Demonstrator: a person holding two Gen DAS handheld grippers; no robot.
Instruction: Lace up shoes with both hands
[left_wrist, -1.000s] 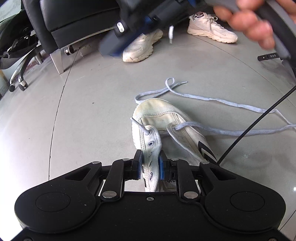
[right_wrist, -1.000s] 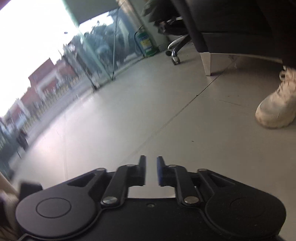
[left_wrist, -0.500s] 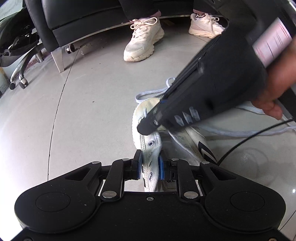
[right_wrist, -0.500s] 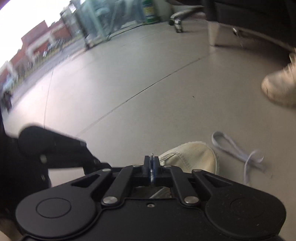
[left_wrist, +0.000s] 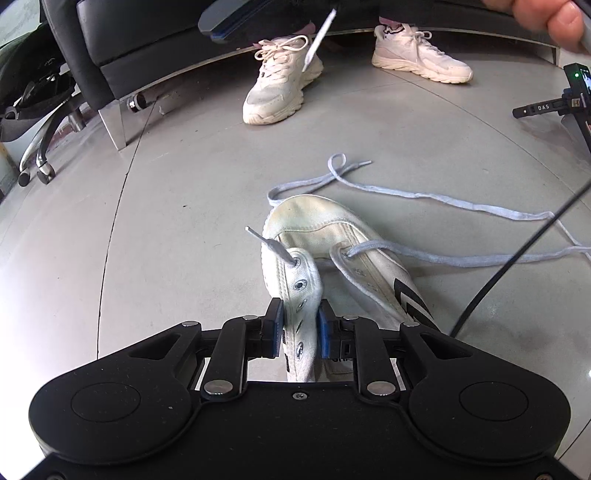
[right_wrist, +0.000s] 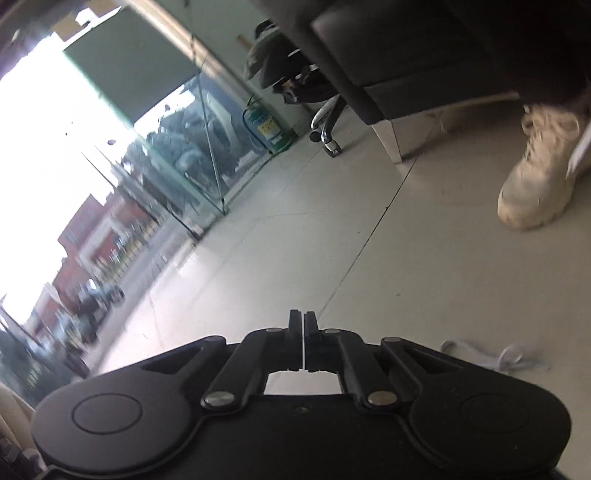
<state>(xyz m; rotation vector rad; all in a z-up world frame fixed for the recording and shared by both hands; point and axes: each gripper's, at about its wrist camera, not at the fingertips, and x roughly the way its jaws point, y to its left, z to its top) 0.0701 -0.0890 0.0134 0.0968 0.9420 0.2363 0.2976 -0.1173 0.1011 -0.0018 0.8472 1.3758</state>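
Left gripper (left_wrist: 299, 334) jaws opening, eyelet flap (left_wrist: 301, 295) between its pads.

**Matte black grippers, blue pads, steel rivets**

The left gripper (left_wrist: 300, 334) is a matte black body with two round lobes behind the jaws, each pressed with a shallow disc; angled link arms run forward from silver rivets to the fingers (left_wrist: 272, 330), which carry blue pads on their inner faces; one small screw sits on the centre line behind the jaws. The right gripper (right_wrist: 303, 332) has the same black shell, lobes, rivets and central screw; its fingers (right_wrist: 294, 338) look black here. A bare hand (left_wrist: 546, 14) shows far ahead of the left jaws.
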